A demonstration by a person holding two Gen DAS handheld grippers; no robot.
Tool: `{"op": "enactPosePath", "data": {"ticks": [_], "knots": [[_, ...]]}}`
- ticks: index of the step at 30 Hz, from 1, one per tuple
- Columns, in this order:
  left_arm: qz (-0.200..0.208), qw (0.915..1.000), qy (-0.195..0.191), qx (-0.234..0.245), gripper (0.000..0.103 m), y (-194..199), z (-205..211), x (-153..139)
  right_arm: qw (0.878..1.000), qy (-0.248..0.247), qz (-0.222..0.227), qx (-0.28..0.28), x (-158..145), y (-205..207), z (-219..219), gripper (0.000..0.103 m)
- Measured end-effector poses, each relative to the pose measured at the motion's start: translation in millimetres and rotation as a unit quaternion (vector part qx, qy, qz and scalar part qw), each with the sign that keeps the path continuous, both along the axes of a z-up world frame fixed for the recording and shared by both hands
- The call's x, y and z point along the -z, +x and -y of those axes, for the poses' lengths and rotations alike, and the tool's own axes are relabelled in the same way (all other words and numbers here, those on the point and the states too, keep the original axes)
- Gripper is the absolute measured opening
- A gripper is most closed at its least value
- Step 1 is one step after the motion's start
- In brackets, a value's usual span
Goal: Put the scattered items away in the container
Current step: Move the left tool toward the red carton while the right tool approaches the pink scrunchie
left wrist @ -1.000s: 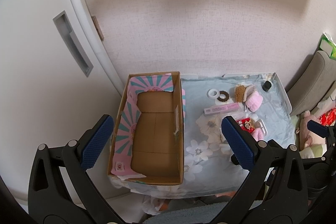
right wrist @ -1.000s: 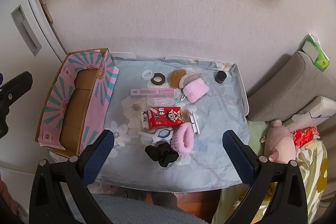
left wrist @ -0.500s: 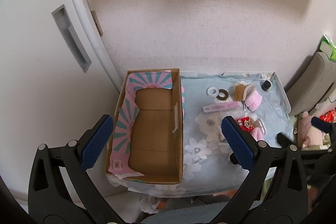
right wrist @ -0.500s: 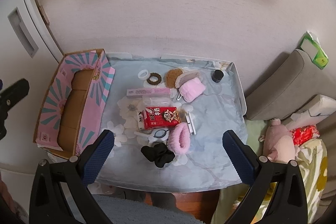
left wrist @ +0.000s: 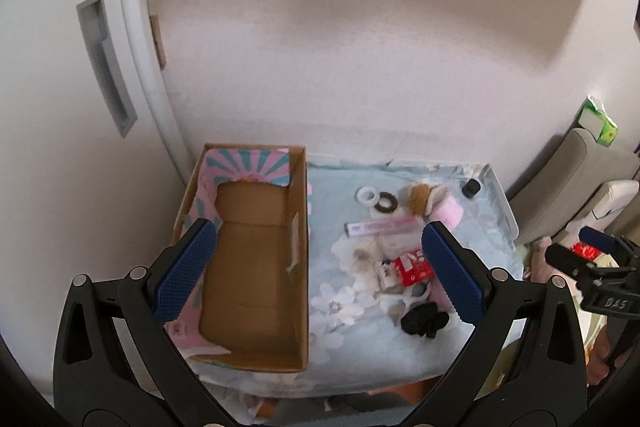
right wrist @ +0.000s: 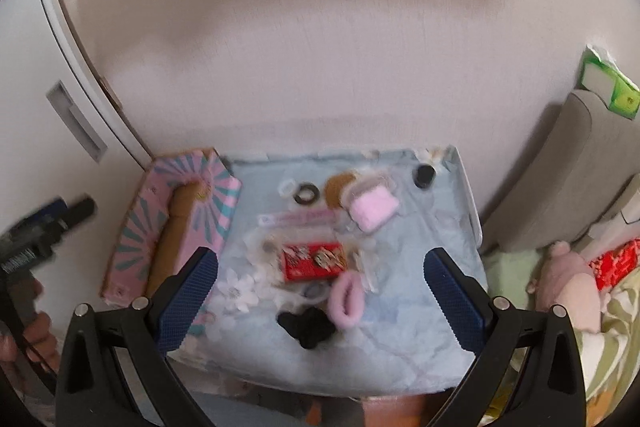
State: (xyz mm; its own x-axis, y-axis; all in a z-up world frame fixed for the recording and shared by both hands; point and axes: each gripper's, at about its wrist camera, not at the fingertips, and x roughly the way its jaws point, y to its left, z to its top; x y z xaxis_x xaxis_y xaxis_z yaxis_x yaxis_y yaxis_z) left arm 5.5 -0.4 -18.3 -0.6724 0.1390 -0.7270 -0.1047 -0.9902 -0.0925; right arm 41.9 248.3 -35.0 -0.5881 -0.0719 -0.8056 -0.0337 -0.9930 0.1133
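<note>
lying ahead of wide-apart right gripper [right wrist: 320, 289]: red carton [right wrist: 314, 260].

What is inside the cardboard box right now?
The cardboard box shows only its bare brown floor and pink-and-teal patterned flaps; none of the scattered items is in it. The left gripper's near finger hides a corner of the floor.

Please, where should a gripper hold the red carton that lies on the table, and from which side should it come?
The red carton lies flat, its long side running left to right, so coming from above and closing on its two long edges near the middle looks best. The right gripper hangs open nearest it. A pink scrunchie lies close to its near right corner, so the left half is probably freer.
</note>
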Motion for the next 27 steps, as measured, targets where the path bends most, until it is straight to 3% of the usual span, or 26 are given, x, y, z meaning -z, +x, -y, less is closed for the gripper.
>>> {"op": "enactPosePath", "data": {"ticks": [2,7,10,14,19,22,27], "knots": [[0.014,0.9998,-0.011,0.01,0.102,-4,-5,3,1.0,0.014,0.011,0.01,6,2,-4,0.103],[0.032,0.9969,-0.07,0.016,0.102,-15,-26,19,0.999,-0.013,0.026,0.023,19,6,-24,0.103],[0.049,0.9959,-0.062,0.044,0.102,-21,-40,33,0.999,0.003,0.037,0.027,28,6,-31,0.103],[0.065,0.9915,-0.074,0.085,0.102,-27,-68,58,0.997,-0.015,0.068,0.025,51,4,-41,0.103],[0.064,0.9822,-0.108,0.14,0.102,-32,-110,97,0.995,-0.033,0.098,0.006,88,3,-46,0.103],[0.085,0.9737,-0.114,0.177,0.102,-41,-131,127,0.991,-0.052,0.121,-0.01,115,-1,-46,0.103],[0.117,0.964,-0.131,0.2,0.102,-56,-156,170,0.983,-0.089,0.154,-0.037,155,-7,-41,0.103]]}}
